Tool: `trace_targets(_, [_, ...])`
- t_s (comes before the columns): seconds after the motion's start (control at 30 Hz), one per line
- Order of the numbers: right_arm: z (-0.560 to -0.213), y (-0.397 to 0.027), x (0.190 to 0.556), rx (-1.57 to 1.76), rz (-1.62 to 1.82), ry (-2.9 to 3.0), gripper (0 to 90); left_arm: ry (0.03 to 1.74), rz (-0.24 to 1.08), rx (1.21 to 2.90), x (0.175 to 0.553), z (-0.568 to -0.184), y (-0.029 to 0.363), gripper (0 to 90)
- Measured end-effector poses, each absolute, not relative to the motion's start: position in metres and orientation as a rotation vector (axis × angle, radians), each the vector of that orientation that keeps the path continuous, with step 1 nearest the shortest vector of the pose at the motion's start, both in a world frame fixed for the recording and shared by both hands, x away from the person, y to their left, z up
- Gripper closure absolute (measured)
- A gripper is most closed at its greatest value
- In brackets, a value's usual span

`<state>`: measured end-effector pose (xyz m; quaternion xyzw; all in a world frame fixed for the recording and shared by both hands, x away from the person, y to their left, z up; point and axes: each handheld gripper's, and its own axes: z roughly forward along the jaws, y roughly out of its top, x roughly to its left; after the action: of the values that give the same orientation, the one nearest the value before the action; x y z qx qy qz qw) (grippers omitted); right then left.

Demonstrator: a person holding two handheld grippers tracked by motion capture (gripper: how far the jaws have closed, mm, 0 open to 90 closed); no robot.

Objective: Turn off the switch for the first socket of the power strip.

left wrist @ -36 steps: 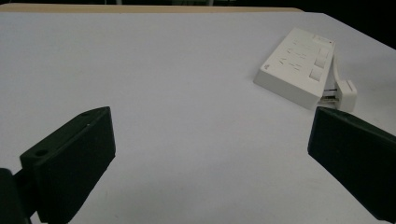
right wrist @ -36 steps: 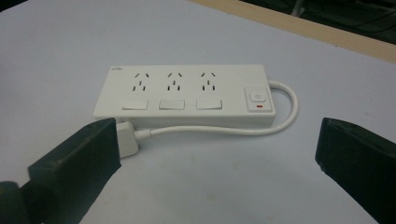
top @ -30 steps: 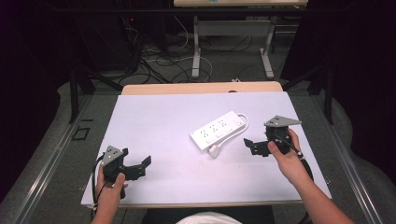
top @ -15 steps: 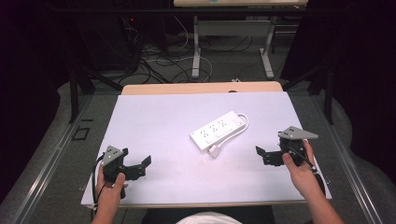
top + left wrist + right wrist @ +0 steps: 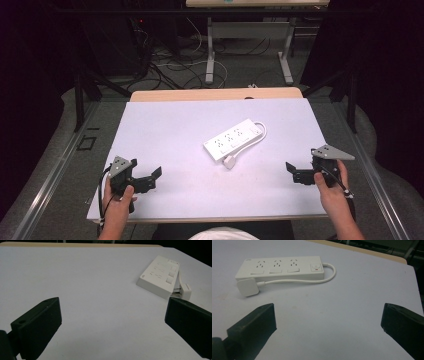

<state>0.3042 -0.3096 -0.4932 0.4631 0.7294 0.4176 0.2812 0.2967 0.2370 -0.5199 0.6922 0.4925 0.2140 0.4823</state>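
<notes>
Tongs both gape wide w/ nothing in them: left tongs (image 5: 150,177) rest at desk's (image 5: 170,125) near corner, right tongs (image 5: 295,172) near its right edge. Power strip (image 5: 234,140) lies mid-desk, cord looped alongside, plug (image 5: 229,162) nearest, prob. so either hand can reach.

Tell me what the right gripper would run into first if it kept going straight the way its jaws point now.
Probably the power strip's plug: the right gripper, jaws wide open, faces bare table, with the plug and white power strip beyond, left of centre. Dead centre it might slip past the cable; depth is unclear.
</notes>
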Motion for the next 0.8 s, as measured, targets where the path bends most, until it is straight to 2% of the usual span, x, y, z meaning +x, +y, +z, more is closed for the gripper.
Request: trace_targets(0.8, [-0.524,-0.333,0.301,1.377,1.138,1.892,0.0,1.205,0.512,1.686,0.298,-0.521,0.237,1.2])
